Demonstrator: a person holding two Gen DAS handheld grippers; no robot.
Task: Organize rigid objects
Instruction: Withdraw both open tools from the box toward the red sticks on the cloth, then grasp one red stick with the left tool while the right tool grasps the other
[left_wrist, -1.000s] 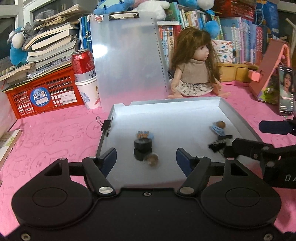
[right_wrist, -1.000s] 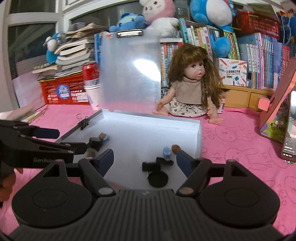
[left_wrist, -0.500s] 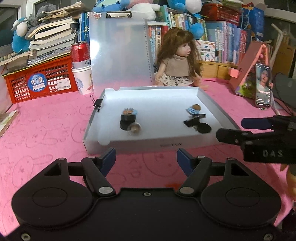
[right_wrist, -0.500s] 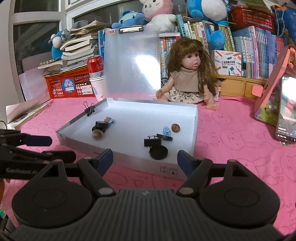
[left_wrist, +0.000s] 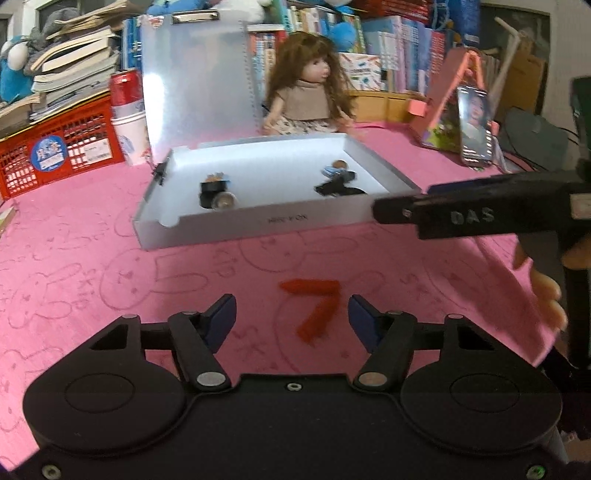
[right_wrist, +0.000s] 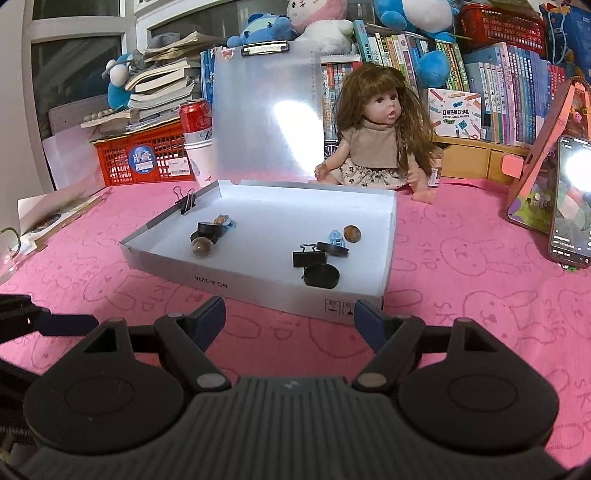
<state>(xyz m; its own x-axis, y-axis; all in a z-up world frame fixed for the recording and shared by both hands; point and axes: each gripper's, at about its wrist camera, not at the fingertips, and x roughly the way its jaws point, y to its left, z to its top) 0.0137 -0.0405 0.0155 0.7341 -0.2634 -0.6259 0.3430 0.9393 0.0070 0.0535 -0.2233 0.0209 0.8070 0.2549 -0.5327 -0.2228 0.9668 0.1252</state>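
Clutter in the white cardboard tray (right_wrist: 258, 275) sits in 2 small clusters on the pink table (right_wrist: 461, 317); toward its left are a stack of black discs (right_wrist: 208, 229) and a brownish marble (right_wrist: 201, 246) just beside it; toward its right are a black binder clip (right_wrist: 309, 257), a black round cap (right_wrist: 320, 276), a blue trinket (right_wrist: 335, 236) and a brown nut-like ball (right_wrist: 351, 233); 1 more binder clip (right_wrist: 187, 201) is pinched on the tray's left wall. All of these look small, light and stiff; the marble and the ball would likely roll or squirt out of a pinch, so taking them across the middle seems wise; the clip is probably best held by its flat body, not its wire loops. Nearer the left gripper (left_wrist: 291, 317), an orange 7-shaped piece (left_wrist: 317, 306) lies flat on the cloth, in front of the tray; what it is made of I cannot tell; its low profile would call for a grip along 1 bar. The left fingers (left_wrist: 221, 317) have just been closing partway yet stand apart with nothing between them; the right gripper (right_wrist: 290, 319) stands wide and empty, short of the tray's near wall.
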